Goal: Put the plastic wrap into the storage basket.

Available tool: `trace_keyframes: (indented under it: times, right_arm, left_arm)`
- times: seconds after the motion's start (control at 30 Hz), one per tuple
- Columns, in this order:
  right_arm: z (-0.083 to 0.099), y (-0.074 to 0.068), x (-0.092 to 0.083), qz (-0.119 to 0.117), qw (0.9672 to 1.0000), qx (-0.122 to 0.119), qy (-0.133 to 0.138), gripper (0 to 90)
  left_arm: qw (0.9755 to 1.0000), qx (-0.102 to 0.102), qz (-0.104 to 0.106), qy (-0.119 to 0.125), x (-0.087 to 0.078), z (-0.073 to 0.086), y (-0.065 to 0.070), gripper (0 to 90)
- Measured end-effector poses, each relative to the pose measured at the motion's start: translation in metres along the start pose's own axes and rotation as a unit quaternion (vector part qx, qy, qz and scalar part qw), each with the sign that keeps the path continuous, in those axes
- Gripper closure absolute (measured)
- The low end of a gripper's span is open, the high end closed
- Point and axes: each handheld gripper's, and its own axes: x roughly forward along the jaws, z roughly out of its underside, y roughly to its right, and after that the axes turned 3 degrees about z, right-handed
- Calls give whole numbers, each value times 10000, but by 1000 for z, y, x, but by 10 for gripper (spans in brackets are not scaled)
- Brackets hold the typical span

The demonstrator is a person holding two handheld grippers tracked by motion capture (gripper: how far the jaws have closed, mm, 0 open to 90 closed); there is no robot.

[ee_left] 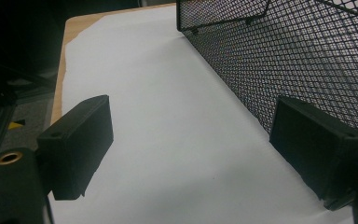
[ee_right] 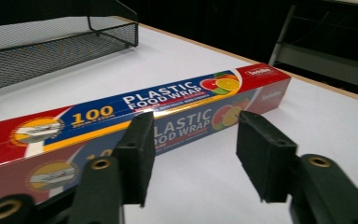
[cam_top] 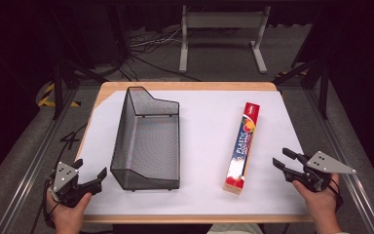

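A long red and blue box of plastic food wrap [cam_top: 242, 146] lies flat on the white sheet, right of centre. A black wire-mesh basket [cam_top: 146, 141] stands left of centre with nothing in it. My right gripper [cam_top: 284, 160] rests near the table's front right, open, its jaws pointing at the box from a short way off; the box [ee_right: 135, 109] lies just beyond the empty jaws [ee_right: 193, 154]. My left gripper [cam_top: 90, 171] sits at the front left, open, beside the basket's near left corner. The mesh wall [ee_left: 284, 60] runs past its right jaw, with bare sheet between the jaws [ee_left: 191, 149].
The white sheet [cam_top: 204, 131] covers most of the wooden table [cam_top: 185, 86]. Beyond the far edge are a grey metal stand [cam_top: 221, 34] and cables on the floor. A metal rail [cam_top: 24, 170] runs along the table's left side.
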Motion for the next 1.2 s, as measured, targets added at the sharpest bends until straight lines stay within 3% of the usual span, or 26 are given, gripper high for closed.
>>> trace_keyframes:
  times: [0.1, 0.23, 0.33, 0.47, 0.63, 0.7, 0.93, 1.2]
  right_arm:
    - [-7, 0, -5, -267, 9994, 213, 48, 556]
    - [-13, -1, -5, -450, 9988, 201, 57, 610]
    - [-23, -7, -3, -732, 9971, 193, 62, 690]
    - [-30, -14, -2, -728, 9973, 78, 39, 736]
    - [-42, -24, 4, -955, 9954, -86, 13, 865]
    - [-46, -29, 7, -892, 9959, -168, -31, 900]
    - [-57, -38, 13, -1215, 9924, -129, 133, 900]
    - [-71, -55, 30, -1585, 9873, -140, 39, 900]
  left_arm:
    - [10000, 28, -4, -23, 0, 1, 0, 139]
    - [10000, 3, -24, -21, 0, 2, 0, 139]
    - [10000, -21, -60, -31, 0, 2, 0, 139]
    - [10000, -15, -62, -38, 0, 2, 0, 139]
    - [10000, -3, -72, -36, 1, 3, 0, 139]
    - [10000, -5, -69, -45, 1, 3, 0, 139]
    - [10000, 16, -78, -54, 1, 2, 0, 139]
    - [10000, 15, -77, -60, 2, 3, 0, 139]
